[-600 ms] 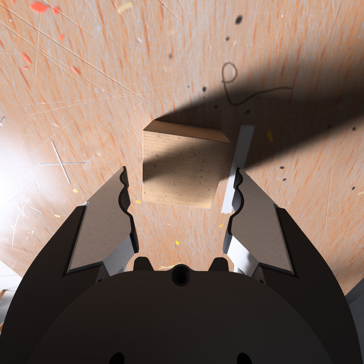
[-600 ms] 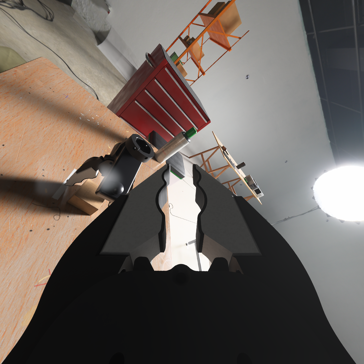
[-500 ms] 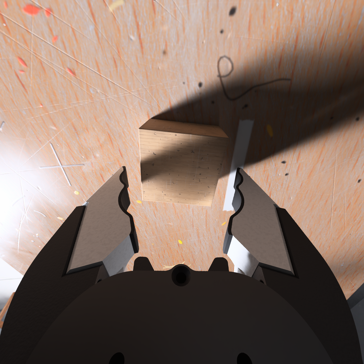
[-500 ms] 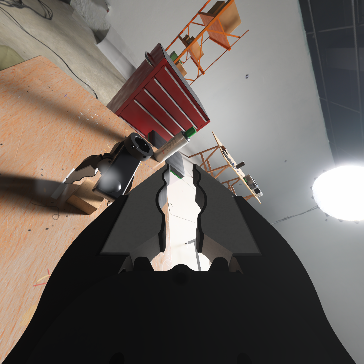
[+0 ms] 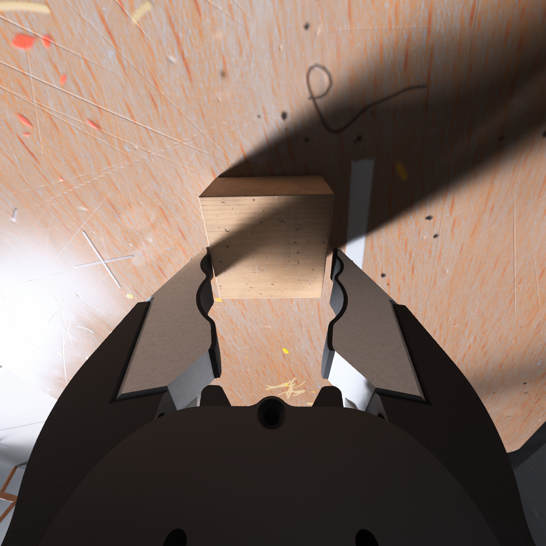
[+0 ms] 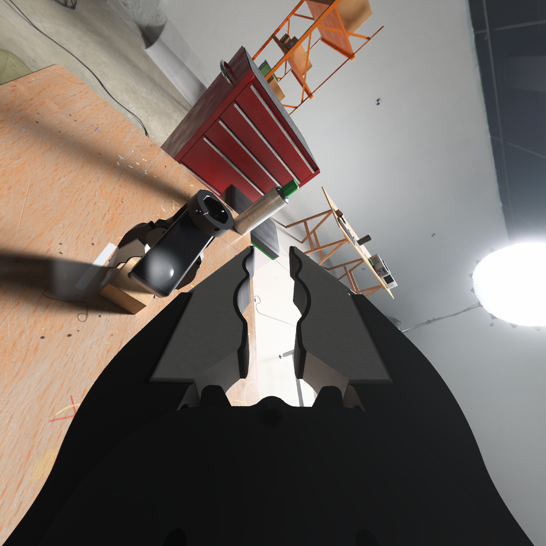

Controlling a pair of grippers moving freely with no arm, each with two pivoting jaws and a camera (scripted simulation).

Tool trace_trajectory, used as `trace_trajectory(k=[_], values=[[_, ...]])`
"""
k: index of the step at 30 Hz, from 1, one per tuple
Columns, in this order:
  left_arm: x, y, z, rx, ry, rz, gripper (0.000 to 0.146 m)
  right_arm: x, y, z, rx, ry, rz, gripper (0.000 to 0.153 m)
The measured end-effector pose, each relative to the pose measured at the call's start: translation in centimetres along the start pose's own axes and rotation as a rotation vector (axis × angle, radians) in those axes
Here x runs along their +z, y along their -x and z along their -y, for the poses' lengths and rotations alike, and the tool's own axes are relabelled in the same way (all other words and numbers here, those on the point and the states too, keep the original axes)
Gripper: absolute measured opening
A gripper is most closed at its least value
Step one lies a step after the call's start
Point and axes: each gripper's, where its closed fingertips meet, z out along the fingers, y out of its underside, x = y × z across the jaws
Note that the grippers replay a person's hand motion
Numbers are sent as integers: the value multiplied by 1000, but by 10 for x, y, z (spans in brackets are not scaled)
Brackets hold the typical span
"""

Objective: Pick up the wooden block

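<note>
Your left tool (image 5: pixel 271 260) stands wide, its tan-faced fingers straddling the pale, square-edged wooden block (image 5: pixel 267 245) that sits on the scratched, paint-flecked orange plywood tabletop (image 5: pixel 118 124). The block lies well in from the tabletop's edges. A strip of pale grey tape (image 5: pixel 359 206) lies flat just beside it.

In the left wrist view one fingertip (image 5: pixel 206 263) sits right against the block's side, while the other shows a thin gap. That lopsidedness is your main risk, as I judge it: closing now would let the touching finger shove the block sideways before the far one meets it, so the block could skid or twist and end up pinched on a corner. Only the fingertips reach past the block's near face, so a shallow bite may let it slip out on the lift. You cannot tell how low the tips sit; coming down too far could jam them on the tabletop.

Your right tool (image 6: pixel 271 254) is part-open with a narrow gap, holding nothing, pointed off beyond the tabletop's far edge, near a grey spray can with a green cap (image 6: pixel 263 206).
</note>
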Motion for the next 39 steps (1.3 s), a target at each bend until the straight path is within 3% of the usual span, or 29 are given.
trace_trajectory(k=[10,19,23,39], values=[[1,3,4,100,26,25,90,1,-1,-4,1,12,0,23],[2,-1,9,54,-64,3,98,7,2,-10,-3,37,17,22],[-1,1,11,35,-40,1,78,8,2,-10,-2,39,17,22],[-2,1,11,-19,33,8,76,0,-1,-6,2,17,3,22]])
